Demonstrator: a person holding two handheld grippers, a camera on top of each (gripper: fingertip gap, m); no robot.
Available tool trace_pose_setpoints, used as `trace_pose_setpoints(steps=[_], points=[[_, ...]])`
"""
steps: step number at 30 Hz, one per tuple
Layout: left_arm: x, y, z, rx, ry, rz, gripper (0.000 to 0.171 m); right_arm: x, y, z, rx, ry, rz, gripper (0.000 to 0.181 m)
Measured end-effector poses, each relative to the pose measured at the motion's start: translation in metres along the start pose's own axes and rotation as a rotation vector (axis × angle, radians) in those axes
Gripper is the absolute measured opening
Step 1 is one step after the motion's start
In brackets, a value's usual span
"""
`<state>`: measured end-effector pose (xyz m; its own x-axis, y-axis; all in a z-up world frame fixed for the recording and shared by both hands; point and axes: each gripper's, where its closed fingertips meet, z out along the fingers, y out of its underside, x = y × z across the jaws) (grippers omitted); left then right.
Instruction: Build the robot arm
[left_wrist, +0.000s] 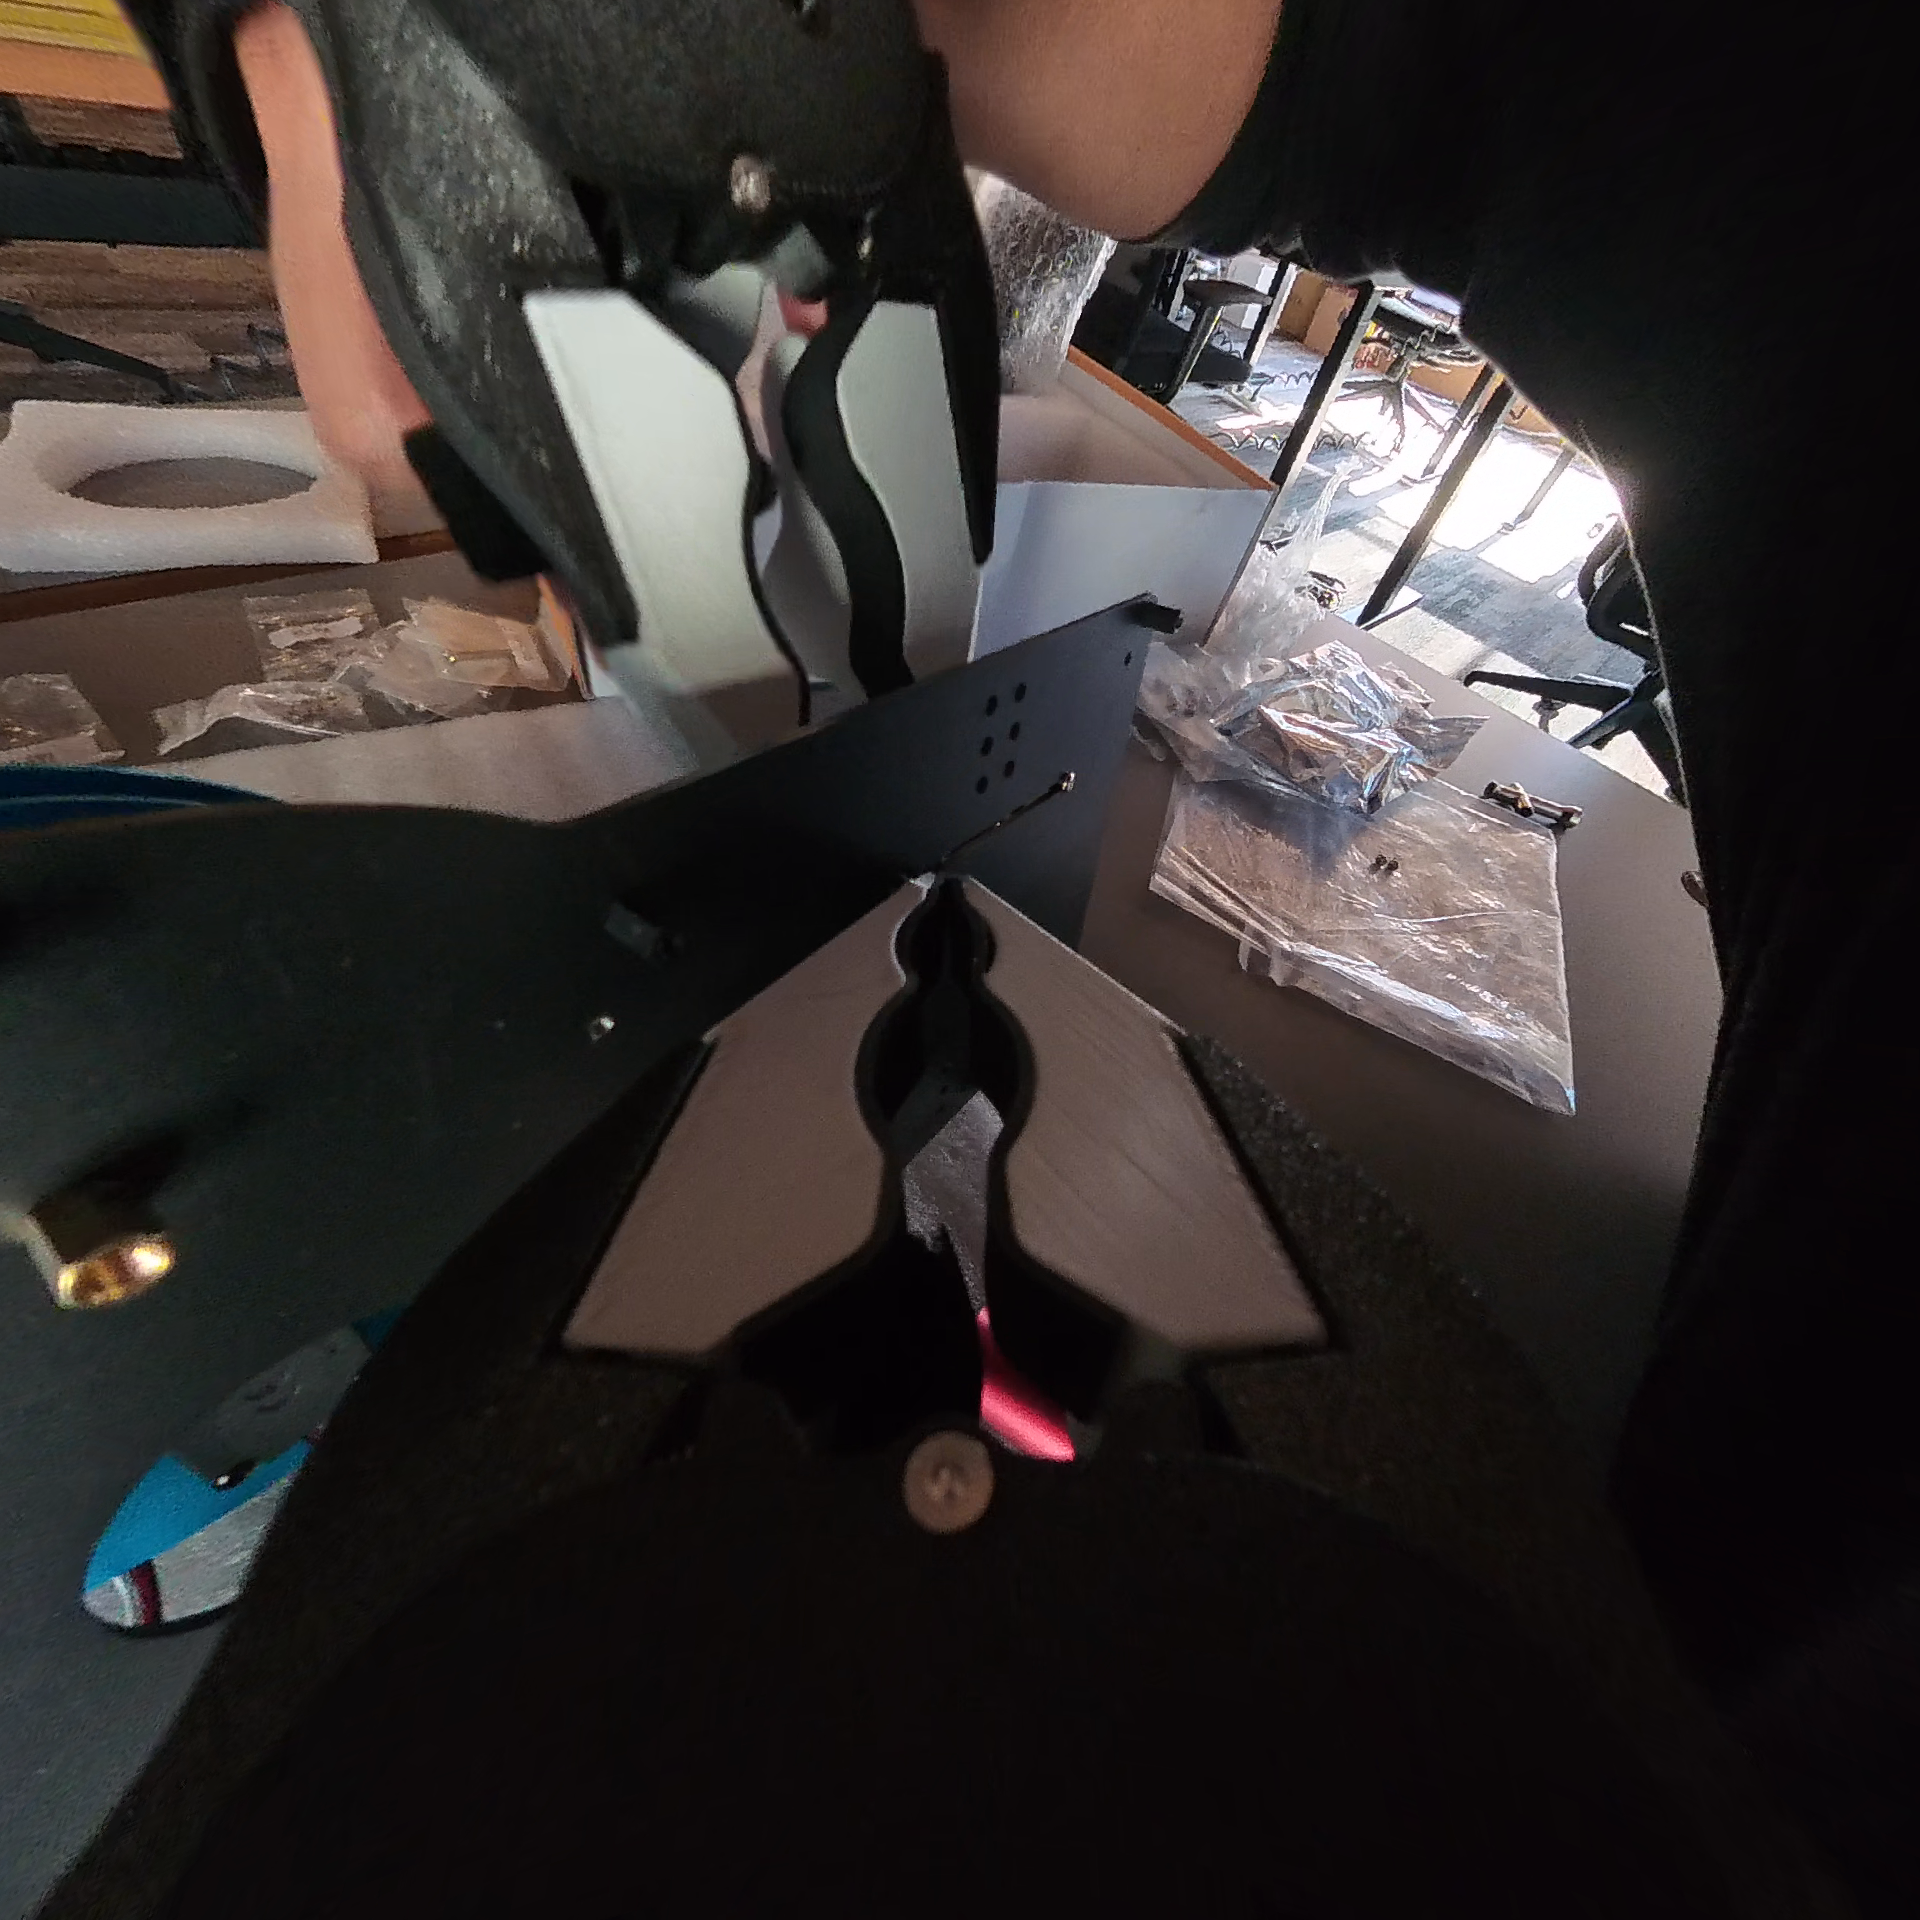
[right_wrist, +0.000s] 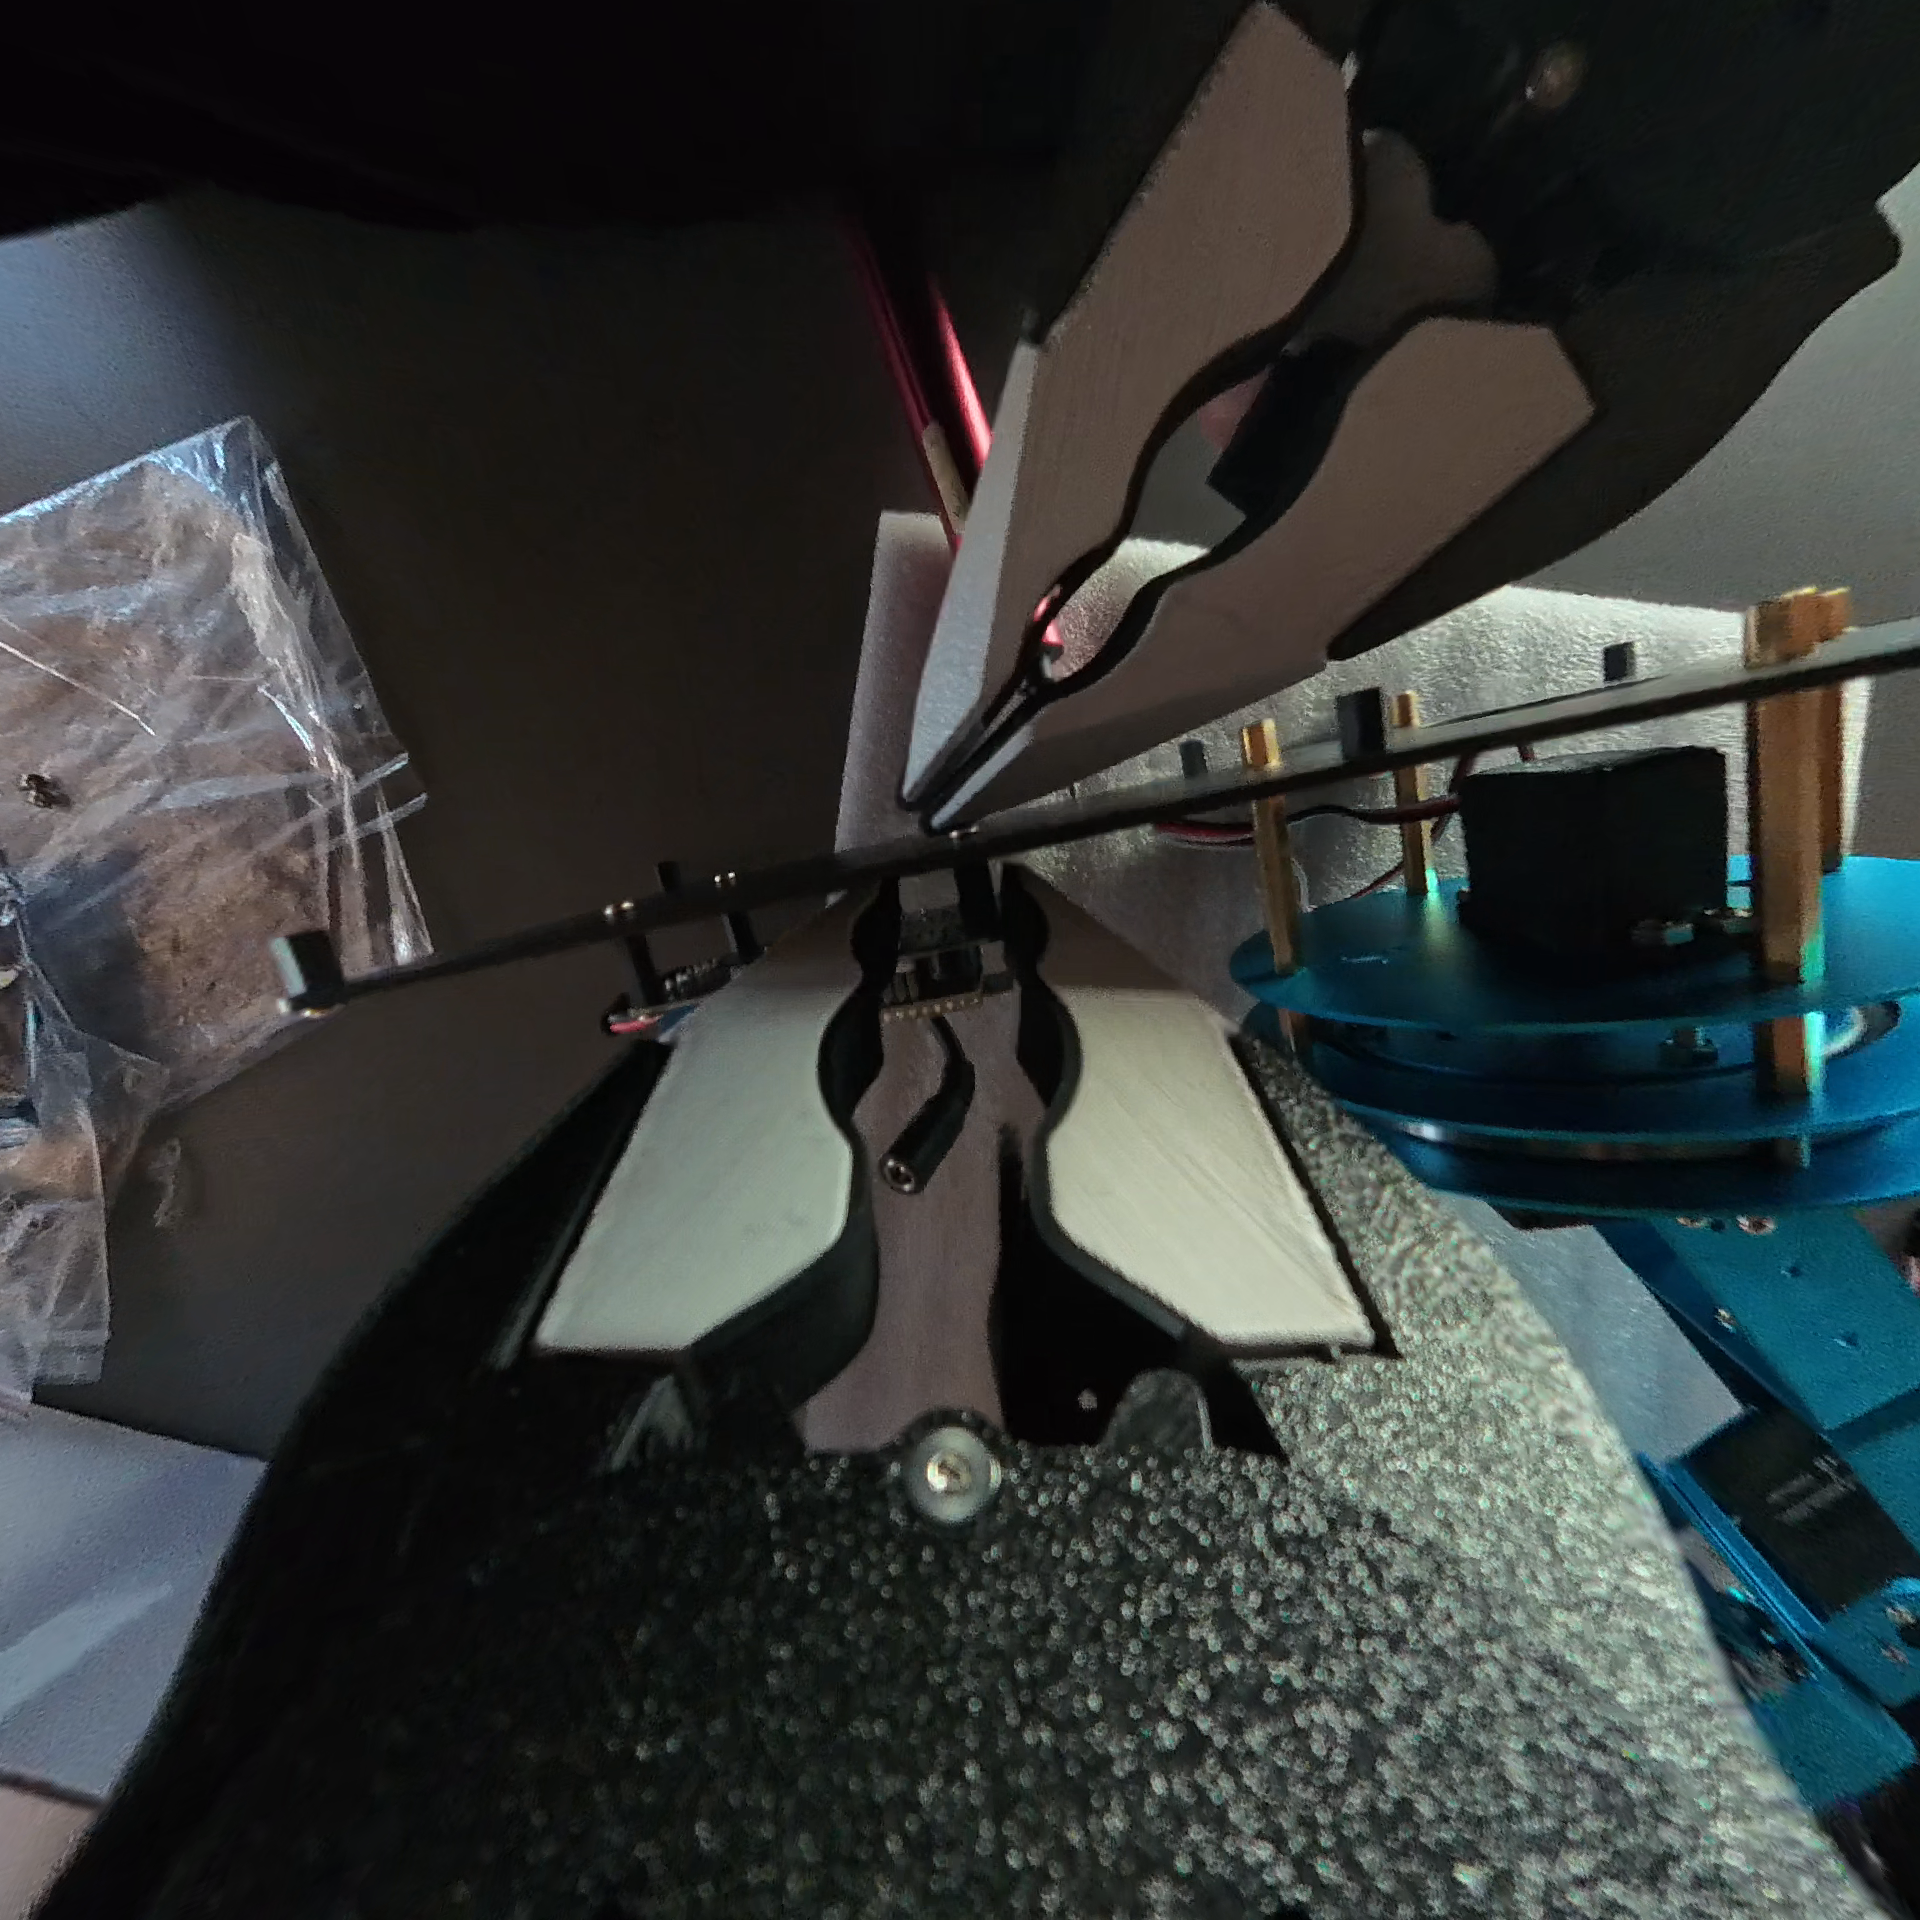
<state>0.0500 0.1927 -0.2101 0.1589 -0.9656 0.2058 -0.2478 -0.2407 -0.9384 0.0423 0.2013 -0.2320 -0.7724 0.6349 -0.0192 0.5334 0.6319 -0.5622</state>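
Note:
A thin black plate (left_wrist: 883, 769) with small holes is mounted on brass standoffs (right_wrist: 1782, 810) above a blue round metal base (right_wrist: 1558, 987). My left gripper (left_wrist: 940, 883) is shut on a red-handled tool (left_wrist: 1013, 1392), and its tips rest on the plate near a small screw. The left gripper also shows in the right wrist view (right_wrist: 930, 816), touching the plate's edge (right_wrist: 468, 940) from above. My right gripper (right_wrist: 956, 883) is slightly open and empty, its tips at the plate's edge. A circuit board and a black barrel plug (right_wrist: 920, 1143) show between its fingers. In the left wrist view, the right gripper (left_wrist: 836, 696) points down at the plate's far edge.
Clear plastic bags of parts (left_wrist: 1361, 914) lie on the dark table to the right, and more bags (right_wrist: 156, 675) show in the right wrist view. A white box (left_wrist: 675, 468) and a white foam sheet with a round hole (left_wrist: 177, 488) sit behind. A black servo (right_wrist: 1590, 831) sits on the blue base. Both grippers' tips are close together, under 4 cm apart.

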Motion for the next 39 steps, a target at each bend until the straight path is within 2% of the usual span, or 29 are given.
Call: trace_pose_setpoints(steps=[3,9,13,19,28,32,34,36,37,39], points=[[0.0,0.0,0.0,0.011,0.007,-0.029,0.0,0.001,-0.004,-0.013,-0.002,0.041,-0.016,0.016],[0.0,0.0,0.001,-0.004,0.013,0.003,0.0,0.001,-0.001,0.001,-0.038,0.082,-0.045,0.014],[0.0,0.0,0.001,-0.001,-0.005,-0.006,0.0,0.003,-0.001,-0.008,-0.057,0.091,-0.061,0.016],[0.0,0.0,0.001,0.0,0.003,-0.009,0.0,0.004,-0.009,-0.016,-0.031,0.129,-0.062,0.0],[0.001,0.0,0.001,-0.003,0.002,-0.013,0.0,0.004,-0.011,-0.013,0.044,0.156,-0.027,0.002],[0.0,0.0,0.001,0.001,-0.002,-0.022,0.0,0.003,-0.006,-0.022,0.055,0.121,0.085,0.0],[0.0,0.0,0.001,0.008,0.002,-0.028,0.0,0.002,-0.008,-0.033,0.105,0.122,0.137,0.016],[0.0,0.0,0.001,0.009,0.012,-0.033,0.0,-0.001,-0.014,-0.037,0.141,0.149,0.098,0.022],[0.001,0.0,0.001,0.007,0.017,-0.033,0.0,0.0,-0.009,-0.033,0.083,0.182,0.044,0.031],[0.001,0.0,0.001,0.003,0.026,-0.023,0.0,0.007,0.003,-0.026,-0.039,0.253,-0.042,0.033]])
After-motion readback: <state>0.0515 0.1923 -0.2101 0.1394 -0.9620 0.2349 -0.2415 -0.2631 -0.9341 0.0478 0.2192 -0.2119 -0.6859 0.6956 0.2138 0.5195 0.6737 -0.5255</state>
